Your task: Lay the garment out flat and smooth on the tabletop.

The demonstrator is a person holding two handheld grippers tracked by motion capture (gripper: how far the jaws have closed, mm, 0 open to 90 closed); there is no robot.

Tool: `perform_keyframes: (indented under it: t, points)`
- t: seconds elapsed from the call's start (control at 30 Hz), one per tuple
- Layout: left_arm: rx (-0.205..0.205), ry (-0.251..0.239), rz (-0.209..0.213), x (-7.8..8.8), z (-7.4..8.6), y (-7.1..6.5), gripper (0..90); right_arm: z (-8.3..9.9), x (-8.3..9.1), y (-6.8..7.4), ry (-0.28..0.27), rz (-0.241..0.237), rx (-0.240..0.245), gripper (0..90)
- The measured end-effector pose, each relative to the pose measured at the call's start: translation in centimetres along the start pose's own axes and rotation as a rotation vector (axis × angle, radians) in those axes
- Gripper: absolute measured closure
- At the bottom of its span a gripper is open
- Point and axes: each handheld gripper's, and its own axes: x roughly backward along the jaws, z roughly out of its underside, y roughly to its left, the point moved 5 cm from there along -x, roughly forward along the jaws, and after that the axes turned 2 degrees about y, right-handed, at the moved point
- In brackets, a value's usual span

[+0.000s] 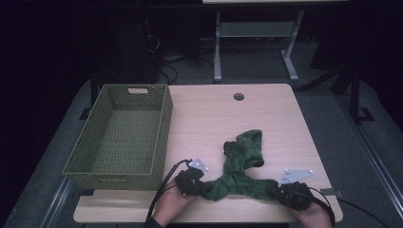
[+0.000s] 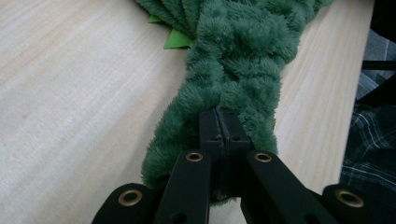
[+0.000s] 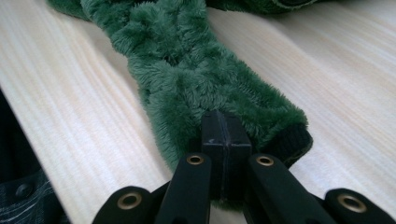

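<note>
Both grippers are clamped now: left gripper [image 1: 198,183] w/ jaws pinched together on one end of the green fleece garment [image 1: 240,166], right gripper [image 1: 285,191] pinched on the other end, the one w/ the dark ribbed cuff [image 3: 292,140]. In the left gripper view the pads [image 2: 227,135] meet w/ pile bunched round them; same story in the right gripper view, jaws tight on the fabric just beside that cuff. The garment sits along the near edge of the tabletop [image 1: 266,109], roughly mid-to-right, its gripped stretch running edge-parallel between the two hands, while a third lobe runs away toward the far edge, rumpled and folded on itself. So the long axis is side to side, each hand at its own end, neither nearer than the other. The woven green basket [image 1: 119,133] stands at the left edge, just beside the left gripper, well apart from the right one. My read: if this goes into the basket, the cloth lies to the right of it, so the lift has to carry left, the left hand leading over the basket's near right corner, the right hand trailing w/ the longer path. The loose far lobe could drag or snag on the rim. A bright green tag [image 2: 177,39] peeks from under the pile.
</note>
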Motion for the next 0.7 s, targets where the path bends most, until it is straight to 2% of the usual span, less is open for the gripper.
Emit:
perform_keyframes:
  t: [0.17, 0.27, 0.3, 0.4, 0.47, 0.5, 0.53, 0.57, 0.6, 0.67, 0.7]
  points:
    - [-0.008, -0.040, -0.016, 1.3, -1.2, 0.2, 77.2, -0.8, 0.8, -0.3, -0.032, -0.006, -0.006, 80.5]
    - [-0.008, -0.055, -0.032, 1.7, -1.9, 0.5, 72.1, -1.3, 1.2, -0.7, -0.051, 0.012, -0.017, 76.3]
    - [-0.012, -0.054, -0.047, 1.9, -2.6, 0.8, 66.8, -1.9, 1.5, -1.3, -0.077, 0.029, -0.018, 73.4]
    - [-0.014, -0.070, -0.056, 2.1, -3.5, 1.3, 60.7, -2.8, 1.8, -2.0, -0.106, 0.039, -0.042, 71.6]
    - [-0.018, -0.083, -0.063, 2.1, -4.5, 1.9, 58.6, -3.0, 1.8, -2.2, -0.108, 0.039, -0.050, 70.8]
    - [-0.016, -0.093, -0.065, 2.0, -5.1, 2.3, 53.4, -3.3, 1.7, -2.7, -0.116, 0.036, -0.056, 69.9]
    - [-0.015, -0.100, -0.062, 1.7, -5.9, 3.2, 52.9, -3.4, 1.6, -2.8, -0.117, 0.028, -0.064, 69.2]
    - [-0.015, -0.100, -0.062, 1.7, -5.9, 3.2, 51.5, -3.6, 1.4, -3.0, -0.118, 0.028, -0.066, 69.1]
    - [-0.011, -0.107, -0.076, 1.2, -6.7, 4.0, 51.2, -3.8, 1.3, -3.2, -0.121, 0.027, -0.063, 69.1]
    - [-0.011, -0.110, -0.077, 1.0, -7.0, 4.3, 51.1, -3.9, 1.2, -3.3, -0.124, 0.026, -0.064, 68.7]
    - [-0.001, -0.121, -0.074, 0.6, -7.8, 5.1, 51.0, -4.2, 0.9, -3.5, -0.119, 0.024, -0.072, 68.6]
